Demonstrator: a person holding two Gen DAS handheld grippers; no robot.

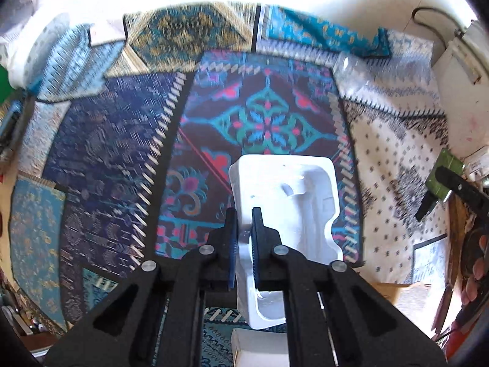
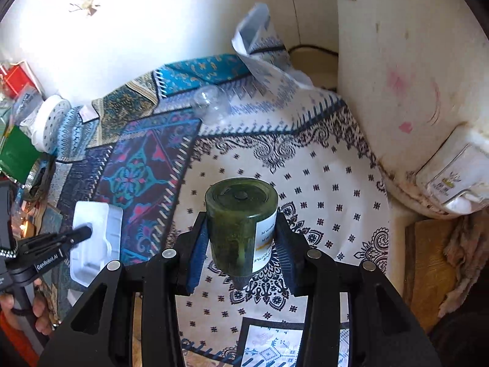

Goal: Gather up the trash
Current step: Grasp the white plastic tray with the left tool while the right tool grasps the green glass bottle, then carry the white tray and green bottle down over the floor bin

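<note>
My left gripper (image 1: 243, 214) is shut on the rim of a white moulded plastic tray (image 1: 290, 202) and holds it above the patterned cloths. The tray also shows in the right wrist view (image 2: 97, 232), with the left gripper (image 2: 81, 233) on it. My right gripper (image 2: 241, 223) is shut on a dark green glass bottle (image 2: 238, 226) with a white label, held base forward. That bottle shows at the right edge of the left wrist view (image 1: 443, 172). A clear crumpled plastic bottle (image 1: 351, 75) lies on the cloths at the back; it also shows in the right wrist view (image 2: 212, 104).
Overlapping patterned cloths (image 1: 262, 113) cover the floor. A white wall and a white appliance (image 2: 412, 91) stand at the right. A white perforated round container (image 2: 52, 122) and a green box (image 2: 15, 153) lie at the left. A white box (image 1: 256, 348) lies below the left gripper.
</note>
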